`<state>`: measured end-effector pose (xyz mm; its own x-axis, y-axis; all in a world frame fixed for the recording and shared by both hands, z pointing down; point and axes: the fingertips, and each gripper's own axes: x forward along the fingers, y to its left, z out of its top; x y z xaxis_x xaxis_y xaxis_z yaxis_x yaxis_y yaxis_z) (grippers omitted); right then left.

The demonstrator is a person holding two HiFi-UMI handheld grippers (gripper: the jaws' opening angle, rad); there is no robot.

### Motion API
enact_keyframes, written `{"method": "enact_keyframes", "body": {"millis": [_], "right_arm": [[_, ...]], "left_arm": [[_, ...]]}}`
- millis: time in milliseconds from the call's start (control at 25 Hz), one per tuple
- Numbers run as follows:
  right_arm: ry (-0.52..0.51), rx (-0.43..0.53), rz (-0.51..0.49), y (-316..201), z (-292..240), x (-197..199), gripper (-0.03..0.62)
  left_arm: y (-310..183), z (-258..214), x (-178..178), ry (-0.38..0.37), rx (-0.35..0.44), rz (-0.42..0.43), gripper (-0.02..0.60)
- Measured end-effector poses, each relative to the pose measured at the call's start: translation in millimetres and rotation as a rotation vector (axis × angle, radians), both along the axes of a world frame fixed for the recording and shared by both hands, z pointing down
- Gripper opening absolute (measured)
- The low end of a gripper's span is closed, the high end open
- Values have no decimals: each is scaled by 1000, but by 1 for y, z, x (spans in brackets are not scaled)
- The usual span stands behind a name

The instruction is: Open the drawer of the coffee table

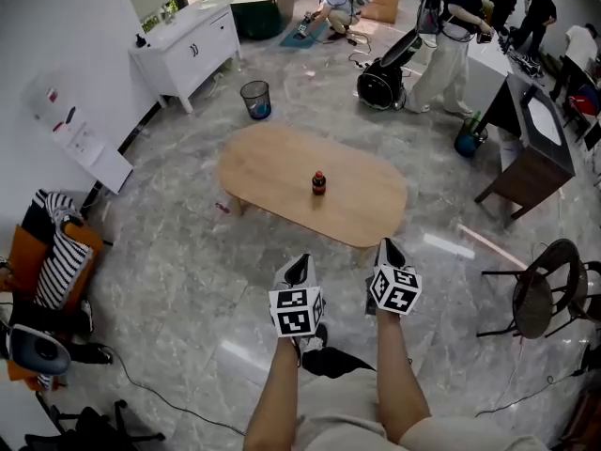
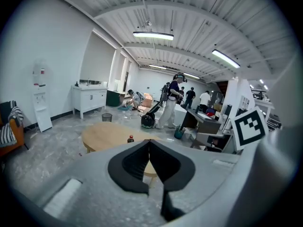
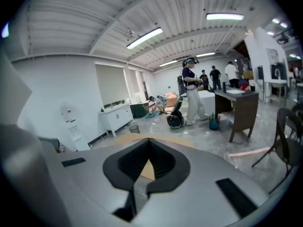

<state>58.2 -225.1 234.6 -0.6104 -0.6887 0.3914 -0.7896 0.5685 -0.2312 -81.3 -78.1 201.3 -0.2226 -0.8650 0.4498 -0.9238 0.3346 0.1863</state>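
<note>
Both left tool [image 1: 300, 265] and right tool [image 1: 388, 249], closed, empty, face oval wooden coffee table [image 1: 272, 167].

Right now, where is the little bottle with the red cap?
In the head view, the little bottle stands upright near the middle of the wooden coffee table, farther away than the left gripper and the right gripper.

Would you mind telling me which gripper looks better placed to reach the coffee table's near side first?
Right, probably. Both are shut and empty; the right gripper overlaps the coffee table rim in the head view, while the left gripper shows short of it, over floor.
</note>
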Motion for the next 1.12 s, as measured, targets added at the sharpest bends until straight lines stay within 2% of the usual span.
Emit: {"method": "enact_keyframes", "body": {"millis": [120,280,440,600,720,920,1120], "right_arm": [[-82,-108,85,2,9,-21,15],[-29,-112,1,19,19,-55,15],[-5,-95,-54,21,20,-78,15],[10,-96,-54,13,25,-82,15],[-2,-114,-11,4,36,-80,15],[-33,-157,55,-2,52,-73,15],[14,-167,15,5,60,-74,15]], "left_arm": [[-12,-1,-20,8,-13,6,11],[-5,4,-41,54,-15,-39,11],[-9,3,-64,43,-26,-31,11],[-21,-5,-75,19,-13,-18,11],[-25,-7,-83,-5,2,-15,11],[-29,6,-75,-25,-49,49,11],[-34,22,-84,4,-73,41,11]]}}
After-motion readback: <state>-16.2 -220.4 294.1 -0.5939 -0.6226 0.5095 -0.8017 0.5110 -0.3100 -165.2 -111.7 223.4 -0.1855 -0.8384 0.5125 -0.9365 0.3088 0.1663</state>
